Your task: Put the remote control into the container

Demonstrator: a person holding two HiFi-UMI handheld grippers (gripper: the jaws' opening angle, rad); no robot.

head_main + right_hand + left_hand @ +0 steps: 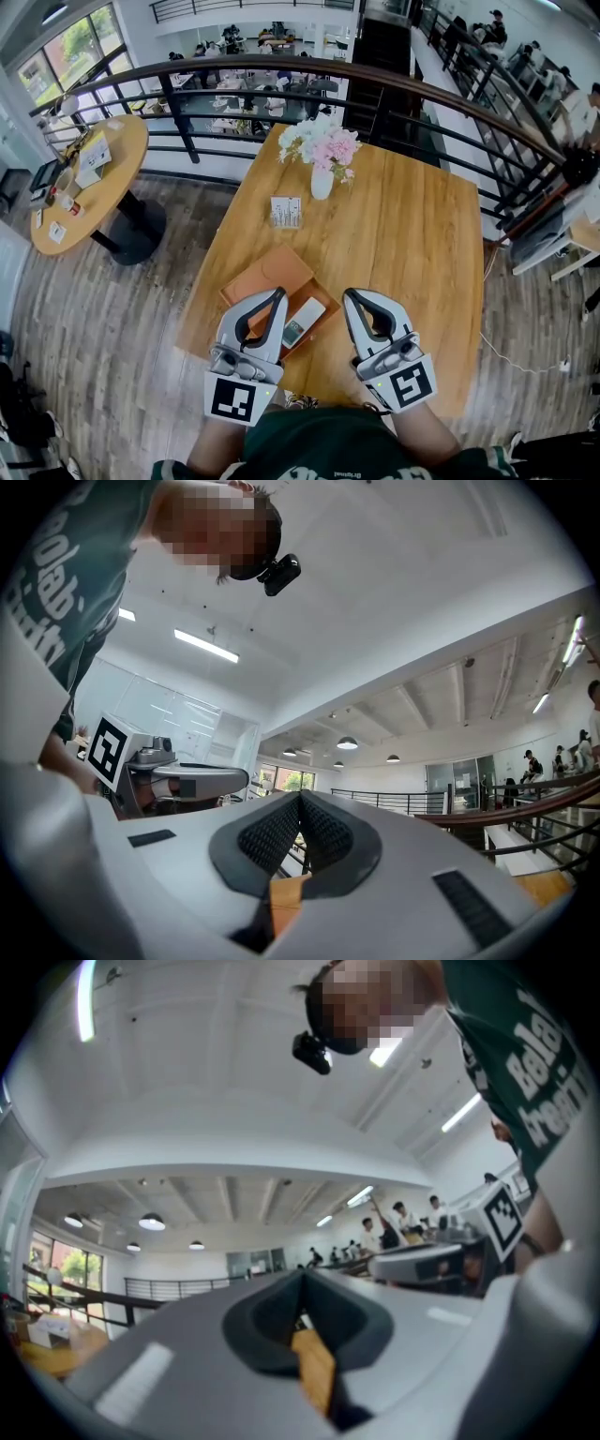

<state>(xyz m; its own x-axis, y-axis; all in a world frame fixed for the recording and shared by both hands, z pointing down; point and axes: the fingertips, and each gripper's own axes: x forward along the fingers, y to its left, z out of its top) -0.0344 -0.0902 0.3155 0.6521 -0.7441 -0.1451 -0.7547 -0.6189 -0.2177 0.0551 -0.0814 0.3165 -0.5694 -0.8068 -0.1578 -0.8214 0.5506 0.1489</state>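
- Lying in the flat orange-brown tray-like container [265, 279], toward its near right edge, is the slim white-and-grey remote control [303, 322]. The container itself sits on the wooden bench [412, 234].
- The left gripper [278, 294] has its jaws pressed together with nothing between them. In the head view it hangs over the container, just beside the remote, and I cannot tell whether it touches it.
- The right gripper [350, 296] is likewise closed and empty, over bare bench to the right of the container.
- Neither gripper holds the remote, so the placing looks complete.
- What seems left is small: drawing both grippers clear, and perhaps nudging the remote further from the container's edge.
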